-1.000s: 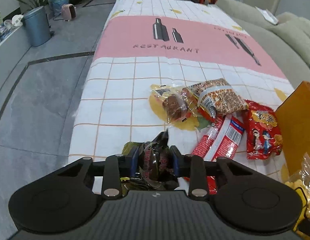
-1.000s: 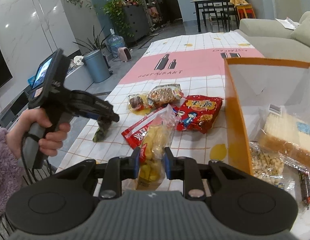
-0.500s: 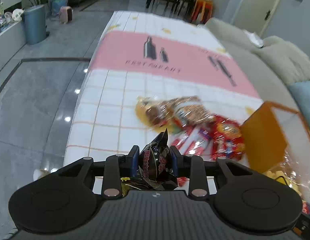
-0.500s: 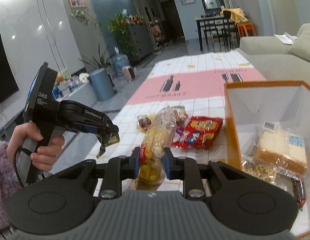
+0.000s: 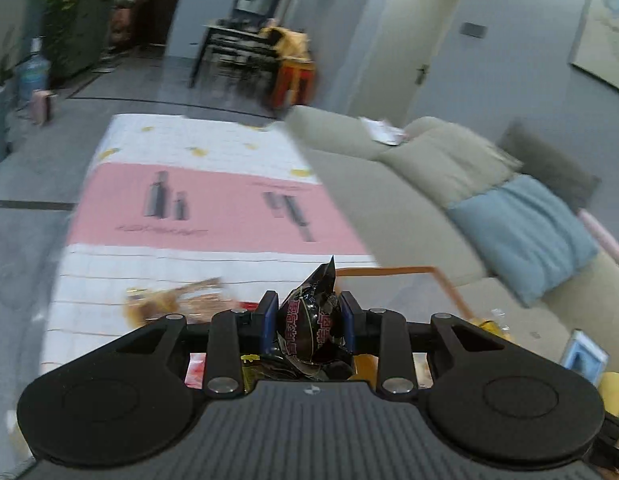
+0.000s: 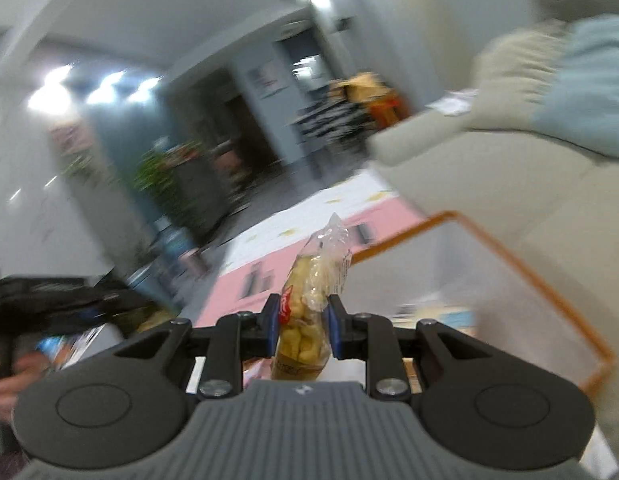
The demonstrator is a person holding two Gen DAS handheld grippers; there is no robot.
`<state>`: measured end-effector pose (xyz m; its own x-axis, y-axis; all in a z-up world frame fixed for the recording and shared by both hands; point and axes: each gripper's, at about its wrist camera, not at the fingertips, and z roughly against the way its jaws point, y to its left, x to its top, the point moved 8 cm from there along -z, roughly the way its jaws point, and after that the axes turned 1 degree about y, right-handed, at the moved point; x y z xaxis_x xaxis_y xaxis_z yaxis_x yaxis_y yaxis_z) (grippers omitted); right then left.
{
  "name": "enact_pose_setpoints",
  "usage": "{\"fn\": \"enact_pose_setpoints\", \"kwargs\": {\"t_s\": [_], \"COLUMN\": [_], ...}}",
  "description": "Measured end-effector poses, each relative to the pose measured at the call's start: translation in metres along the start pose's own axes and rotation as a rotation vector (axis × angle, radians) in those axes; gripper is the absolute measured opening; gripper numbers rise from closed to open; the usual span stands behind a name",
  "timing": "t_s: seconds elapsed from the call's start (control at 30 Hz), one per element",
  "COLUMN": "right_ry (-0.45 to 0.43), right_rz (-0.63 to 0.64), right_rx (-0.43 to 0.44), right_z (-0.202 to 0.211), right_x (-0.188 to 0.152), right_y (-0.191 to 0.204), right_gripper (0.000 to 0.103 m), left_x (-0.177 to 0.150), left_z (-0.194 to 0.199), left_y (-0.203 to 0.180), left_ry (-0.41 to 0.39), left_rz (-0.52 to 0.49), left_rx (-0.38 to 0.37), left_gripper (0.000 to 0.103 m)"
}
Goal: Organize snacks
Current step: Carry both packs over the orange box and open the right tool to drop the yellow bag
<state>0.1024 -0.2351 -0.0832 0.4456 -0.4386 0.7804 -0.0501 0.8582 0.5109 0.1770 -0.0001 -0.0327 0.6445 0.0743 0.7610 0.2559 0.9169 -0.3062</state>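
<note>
**Both packets up, box off to the right**

Living room, grey-green sofa (image 5: 429, 168) w/ blue cushion (image 5: 521, 224) along the right; dining chairs far back, blurred. Low bench (image 5: 197, 208) under a pink-and-white check cloth runs away from both cams. Frames smeared, so detail is thin.

L gripper (image 5: 307, 326): jaws narrow, clamped on a dark crinkled snack packet (image 5: 309, 320), printed red/white. Packet stands upright, pointed top corner above the jaws, tail hanging below. Clear of the bench.

R gripper (image 6: 302, 330): jaws at their tightest, pinching a clear bag of yellow puffs (image 6: 309, 304). Long axis vertical, twisted top above, bulk between and below the pads. Also clear of the bench.

Key relation: orange-rimmed box (image 5: 445, 284) sits ahead and to the right of the L jaws, near corner just past the dark packet's tip. In the R view the same box (image 6: 529, 276) opens ahead-right, rim near and wide; the puff bag's tip overlaps its far-left corner. Judgement: R hand is the nearer to the opening, prob. drops first; L has to cross farther right.

Other snacks (image 5: 177, 300) lie on the cloth left of the box, too blurred to name. Person's left hand (image 6: 17, 372) shows low left in R view, on the L handle.

Risk, as I read it: both packets hang long, so tails may catch the rim unless they come in from above.
</note>
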Motion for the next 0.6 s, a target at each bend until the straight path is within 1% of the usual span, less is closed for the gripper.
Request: {"fn": "enact_pose_setpoints", "kwargs": {"t_s": [0.07,0.17,0.3,0.43,0.47,0.57,0.6], "right_ry": [-0.009,0.002,0.076,0.156,0.179,0.227,0.229], "right_rz": [-0.033,-0.03,-0.065,-0.05,-0.045,0.009,0.031], "right_rx": [-0.071,-0.166,-0.207,-0.278,-0.303,-0.358,-0.373], "right_z": [0.007,0.016,0.019,0.015,0.015,0.01,0.01], "right_x": [0.004,0.006,-0.001,-0.012,-0.017,-0.023,-0.024], "right_y": [-0.024,-0.05,-0.069,-0.08,-0.08,-0.086,-0.089], "right_gripper": [0.022,0.022,0.022,0.022,0.022,0.028,0.033], "left_x": [0.0,-0.005,-0.018,-0.04,-0.046,-0.058,-0.061], "left_z": [-0.006,-0.016,-0.031,-0.052,-0.051,-0.058,-0.061], "left_y": [-0.023,-0.051,-0.083,-0.112,-0.119,-0.135,-0.139], "left_ry": [0.011,0.029,0.065,0.137,0.145,0.169,0.179], "left_rz": [-0.022,-0.061,-0.104,-0.157,-0.171,-0.199,-0.206], "left_rx": [-0.049,-0.092,-0.138,-0.19,-0.194,-0.203,-0.207], "left_gripper": [0.036,0.036,0.036,0.036,0.036,0.036,0.036]}}
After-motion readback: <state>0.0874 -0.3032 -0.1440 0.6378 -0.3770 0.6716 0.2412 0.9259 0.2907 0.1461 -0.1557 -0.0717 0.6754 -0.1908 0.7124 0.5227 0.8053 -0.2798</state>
